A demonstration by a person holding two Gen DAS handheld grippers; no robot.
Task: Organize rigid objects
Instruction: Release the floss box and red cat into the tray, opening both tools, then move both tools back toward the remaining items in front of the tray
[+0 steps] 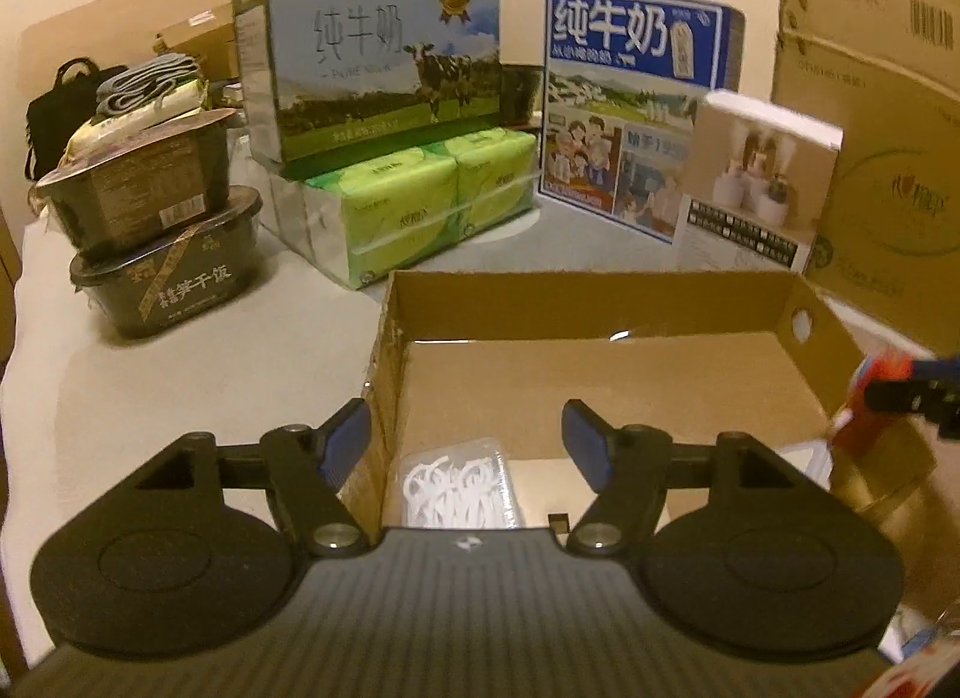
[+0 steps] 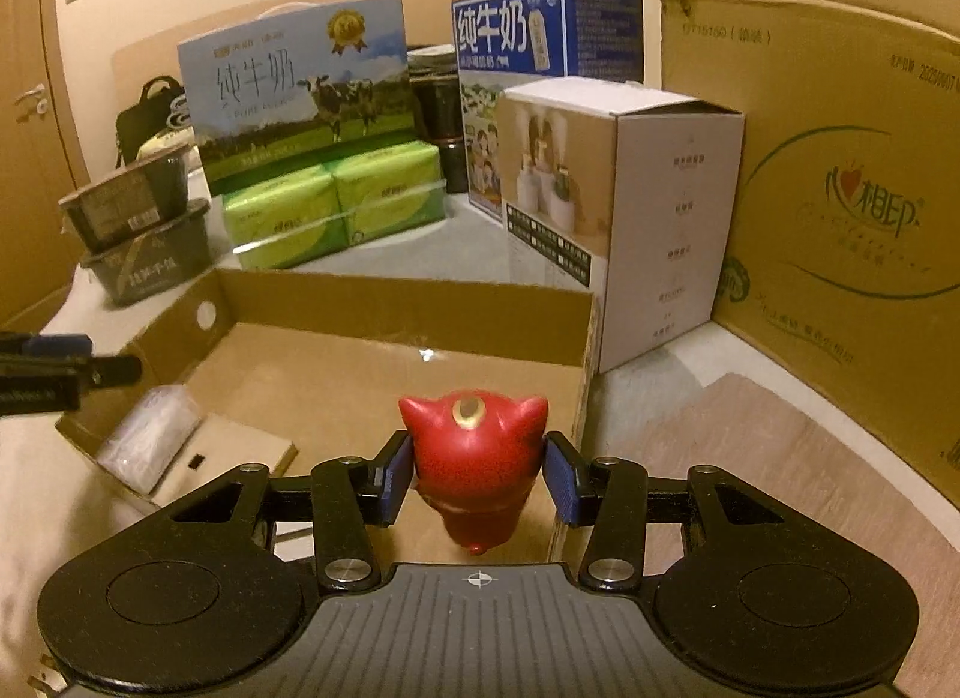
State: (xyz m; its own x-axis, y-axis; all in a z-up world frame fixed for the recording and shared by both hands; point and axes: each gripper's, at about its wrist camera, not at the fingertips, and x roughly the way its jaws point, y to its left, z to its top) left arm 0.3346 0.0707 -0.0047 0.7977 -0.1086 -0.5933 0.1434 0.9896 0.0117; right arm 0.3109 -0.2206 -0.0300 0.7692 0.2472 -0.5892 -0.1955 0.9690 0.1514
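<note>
An open, low cardboard box (image 1: pixel 600 296) (image 2: pixel 408 302) stands on the table. A clear case of white floss picks (image 1: pixel 459 485) (image 2: pixel 150 437) lies in its near corner beside a flat cardboard piece (image 2: pixel 240 452). My left gripper (image 1: pixel 465 443) is open and empty, above the box's near left corner and the floss case. My right gripper (image 2: pixel 477 473) is shut on a red horned figurine (image 2: pixel 474 452) and holds it over the box's right side; the figurine also shows at the right edge of the left wrist view (image 1: pixel 870 404).
Behind the box stand a green-and-blue milk carton (image 1: pixel 384 56) on green tissue packs (image 1: pixel 420 200), a blue milk carton (image 1: pixel 630 98), a white product box (image 2: pixel 624 218), and a large cardboard carton (image 2: pixel 828 188). Two stacked black food tubs (image 1: pixel 162 242) sit at the left.
</note>
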